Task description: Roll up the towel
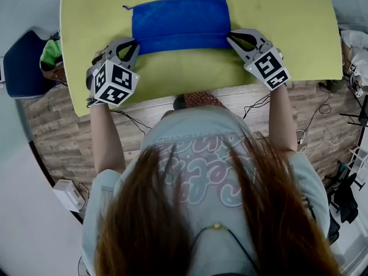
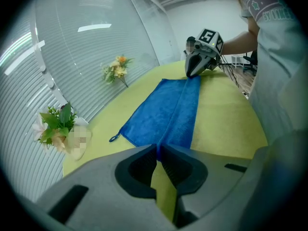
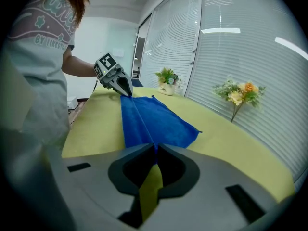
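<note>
A blue towel (image 1: 179,22) lies across the yellow table (image 1: 299,22), its near edge folded over into a narrow band (image 1: 181,42). My left gripper (image 1: 134,43) is shut on the band's left end, and in the left gripper view the towel (image 2: 166,109) runs from the pinched tips toward the other gripper (image 2: 193,70). My right gripper (image 1: 230,38) is shut on the band's right end; in the right gripper view the towel (image 3: 144,117) stretches away to the left gripper (image 3: 126,90). A small hanging loop (image 1: 125,7) sticks out at the towel's far left corner.
Flower pots stand at the table's far edge by the blinds: one bunch (image 2: 117,70) and another (image 2: 57,125) in the left gripper view, two more bunches (image 3: 240,96) (image 3: 166,78) in the right. A dark blue chair (image 1: 23,65) is left of the table. Cables (image 1: 310,119) lie on the floor.
</note>
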The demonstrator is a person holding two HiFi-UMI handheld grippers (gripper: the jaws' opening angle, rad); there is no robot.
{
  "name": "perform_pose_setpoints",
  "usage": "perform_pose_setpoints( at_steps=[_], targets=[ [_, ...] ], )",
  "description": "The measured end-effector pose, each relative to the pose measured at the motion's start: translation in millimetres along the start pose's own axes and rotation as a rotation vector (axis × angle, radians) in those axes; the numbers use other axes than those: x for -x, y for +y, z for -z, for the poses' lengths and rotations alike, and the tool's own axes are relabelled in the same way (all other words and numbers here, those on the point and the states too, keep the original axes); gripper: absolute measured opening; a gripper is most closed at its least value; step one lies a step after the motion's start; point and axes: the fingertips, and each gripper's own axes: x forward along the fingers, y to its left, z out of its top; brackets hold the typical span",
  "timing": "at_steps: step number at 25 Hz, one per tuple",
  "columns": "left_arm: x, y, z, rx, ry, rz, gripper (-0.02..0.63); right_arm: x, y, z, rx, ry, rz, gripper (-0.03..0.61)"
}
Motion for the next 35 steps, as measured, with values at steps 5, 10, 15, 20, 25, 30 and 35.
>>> perform_pose_setpoints(
  at_steps=[5,10,15,20,25,30,35],
  targets=[
    [2.2,10.5,-1.6,0.029,-0.012,-0.062,0.071,2.3,-9.2,3.1,-0.020,-0.005,0.053,0.071],
    [9.1,23.9,4.1,0.092,-0.041,-0.108,0.180,10.0,-19.0,7.2,-0.065,-0.018,0.089,0.123],
    [23.2,35.6,18.4,0.114,-0.037,-0.173,0.183,27.3,-31.8,14.5,-0.134,-0.052,0.151,0.120],
    [43.0,21.2,6.3,0.062,-0.122,-0.188,0.183,38.8,-5.5,0.1,0.022,-0.058,0.184,0.114],
    [43.5,-20.4,-0.1,-0.064,-0.114,-0.103,0.183,26.8,32.9,-3.7,0.158,-0.023,0.105,0.115],
    [36.4,-30.9,-1.8,-0.130,-0.066,-0.120,0.181,27.1,32.1,0.5,0.225,0.025,0.117,0.115],
    [23.4,-24.4,-0.8,-0.192,-0.034,-0.157,0.176,15.2,30.2,6.7,0.244,0.070,0.122,0.114]
  ],
)
